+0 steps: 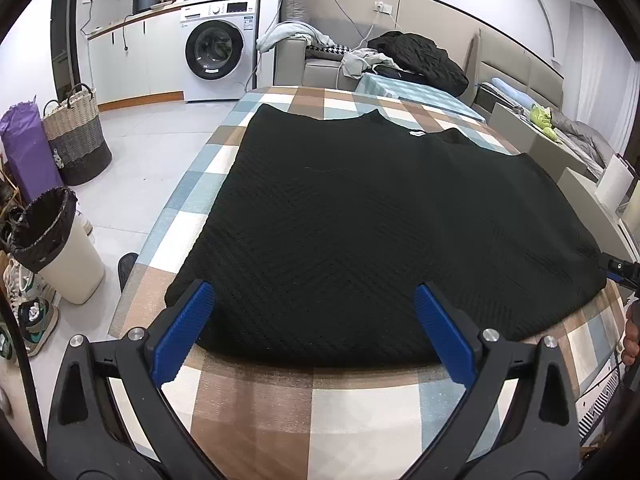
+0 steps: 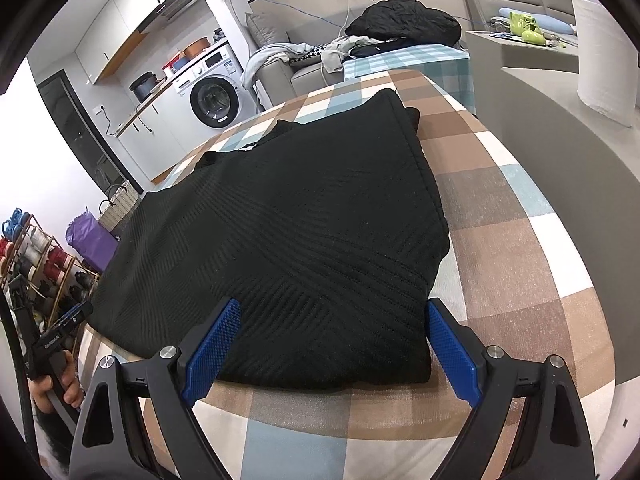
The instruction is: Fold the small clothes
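Observation:
A black textured knit garment (image 1: 360, 216) lies flat on the checked tablecloth (image 1: 320, 408), sides folded in, collar with a white label at the far end. It also shows in the right wrist view (image 2: 288, 232). My left gripper (image 1: 312, 300) is open, its blue pads over the garment's near left hem, holding nothing. My right gripper (image 2: 332, 316) is open over the garment's near right corner, holding nothing. The right gripper shows at the right edge of the left wrist view (image 1: 620, 270); the left gripper shows at the left edge of the right wrist view (image 2: 60, 332).
The table edge drops to the floor on the left, where a bin (image 1: 56, 248), a woven basket (image 1: 76, 136) and shoes stand. A sofa with clothes (image 1: 416, 56) lies beyond the table. A white paper roll (image 2: 604, 60) stands on a grey counter at right.

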The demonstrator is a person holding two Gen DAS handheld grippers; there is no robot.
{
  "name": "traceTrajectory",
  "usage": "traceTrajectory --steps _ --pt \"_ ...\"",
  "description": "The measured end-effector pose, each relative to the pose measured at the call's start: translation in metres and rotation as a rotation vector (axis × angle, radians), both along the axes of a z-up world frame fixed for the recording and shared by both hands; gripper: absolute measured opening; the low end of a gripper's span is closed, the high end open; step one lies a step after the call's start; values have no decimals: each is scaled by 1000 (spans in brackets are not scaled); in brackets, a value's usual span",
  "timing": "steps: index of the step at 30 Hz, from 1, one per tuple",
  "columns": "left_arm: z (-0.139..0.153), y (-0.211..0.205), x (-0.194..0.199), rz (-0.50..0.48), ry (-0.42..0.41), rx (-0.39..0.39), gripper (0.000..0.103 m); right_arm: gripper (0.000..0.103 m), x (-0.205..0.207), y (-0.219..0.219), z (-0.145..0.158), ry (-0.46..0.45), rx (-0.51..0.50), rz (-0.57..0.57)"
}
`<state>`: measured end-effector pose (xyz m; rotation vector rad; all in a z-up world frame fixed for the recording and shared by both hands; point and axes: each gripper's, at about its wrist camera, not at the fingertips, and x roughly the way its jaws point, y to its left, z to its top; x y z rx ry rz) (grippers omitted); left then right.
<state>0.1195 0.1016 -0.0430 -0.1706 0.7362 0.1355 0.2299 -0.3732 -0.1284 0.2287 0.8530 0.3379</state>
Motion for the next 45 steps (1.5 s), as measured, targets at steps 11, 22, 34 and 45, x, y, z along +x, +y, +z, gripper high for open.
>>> traceTrajectory --steps 11,22,34,45 --pt "-4 -1 3 -12 10 -12 100 92 2 3 -3 -3 1 -7" --pt "-4 -3 5 -18 1 -12 100 92 1 3 -4 -8 -26 -4" --pt "-9 -2 6 -20 15 -19 100 27 0 11 -11 -36 -143 -12" --pt "-9 3 10 -6 8 -37 100 22 -16 3 -10 -55 -139 -29"
